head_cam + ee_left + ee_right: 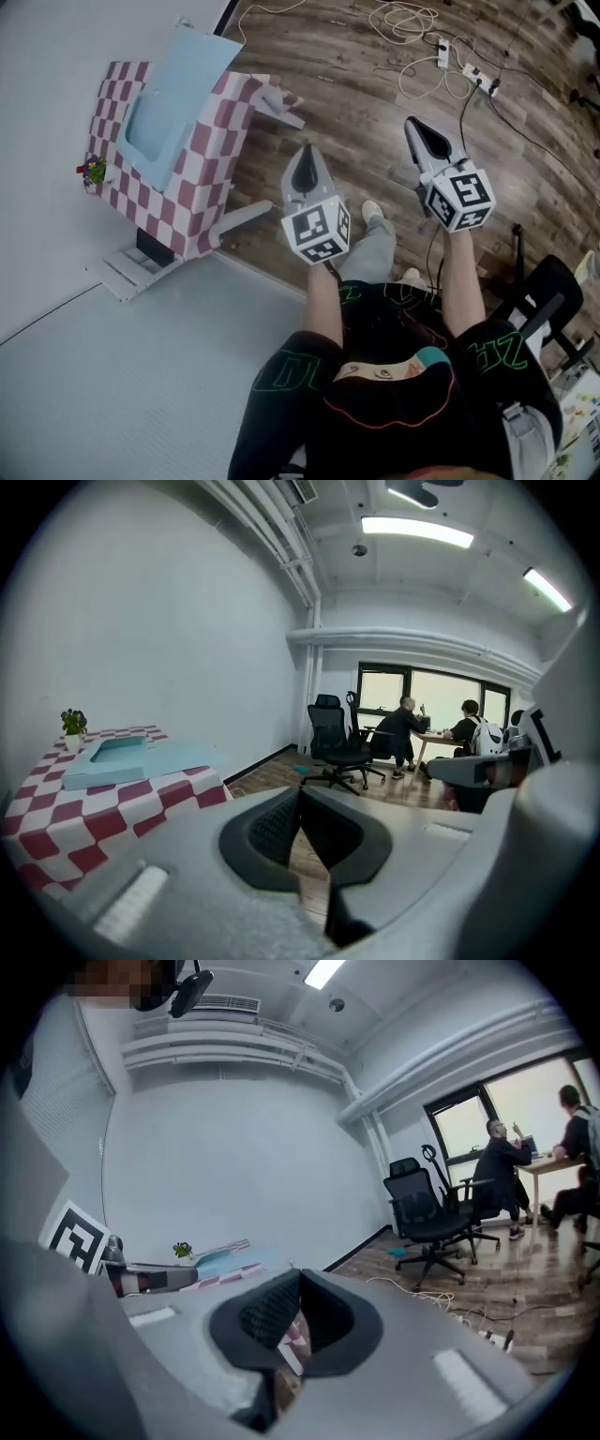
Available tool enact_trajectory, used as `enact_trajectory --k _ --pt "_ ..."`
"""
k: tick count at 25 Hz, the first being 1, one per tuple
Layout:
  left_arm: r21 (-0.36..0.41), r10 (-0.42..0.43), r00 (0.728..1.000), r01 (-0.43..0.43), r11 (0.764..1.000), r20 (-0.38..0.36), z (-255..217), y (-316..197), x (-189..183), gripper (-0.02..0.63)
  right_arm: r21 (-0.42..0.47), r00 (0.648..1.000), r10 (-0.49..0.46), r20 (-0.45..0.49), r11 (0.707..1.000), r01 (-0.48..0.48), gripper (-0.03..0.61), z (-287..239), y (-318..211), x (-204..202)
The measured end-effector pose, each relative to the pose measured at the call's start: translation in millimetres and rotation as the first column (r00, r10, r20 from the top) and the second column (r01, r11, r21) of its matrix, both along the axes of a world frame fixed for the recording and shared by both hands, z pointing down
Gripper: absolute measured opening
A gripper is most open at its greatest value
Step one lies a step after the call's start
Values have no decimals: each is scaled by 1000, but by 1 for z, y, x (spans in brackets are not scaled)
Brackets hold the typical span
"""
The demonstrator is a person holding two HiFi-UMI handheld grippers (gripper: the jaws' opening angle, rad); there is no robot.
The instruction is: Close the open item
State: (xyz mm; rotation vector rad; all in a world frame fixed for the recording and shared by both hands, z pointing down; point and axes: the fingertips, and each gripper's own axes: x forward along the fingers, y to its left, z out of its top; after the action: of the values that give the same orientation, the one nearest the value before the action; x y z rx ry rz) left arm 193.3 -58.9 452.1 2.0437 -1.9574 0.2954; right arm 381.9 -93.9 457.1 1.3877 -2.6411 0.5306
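With the left gripper [306, 155] and right gripper [419, 129] both pinched shut on nothing, nudging the flung-open lid [192, 58] may shove the blue box [155, 127] across the checkered table [202, 202], far left.

left claw [298, 791] jaws together, nothing between; blue box [131, 758] on checked table [112, 808] at left

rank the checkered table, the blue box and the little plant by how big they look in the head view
1. checkered table, clearly the largest
2. blue box, open on top of the table
3. plant at the table's edge, by far the smallest
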Motion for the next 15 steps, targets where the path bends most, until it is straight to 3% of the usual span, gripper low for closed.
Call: enact_trajectory --k 4,8,15 --pt "-31 2 1000 -3 1000 -23 15 -21 -12 8 -33 999 -9 -31 999 8 3 11 -21 -18" --pt "-14 -21 999 21 1000 -49 9 -39 -32 8 -22 997 -40 -66 999 39 3 1 -41 -40" --pt "22 -147 983 150 988 -107 -6 -52 -90 8 24 980 -162 -116 986 166 3 -28 -75 -99"
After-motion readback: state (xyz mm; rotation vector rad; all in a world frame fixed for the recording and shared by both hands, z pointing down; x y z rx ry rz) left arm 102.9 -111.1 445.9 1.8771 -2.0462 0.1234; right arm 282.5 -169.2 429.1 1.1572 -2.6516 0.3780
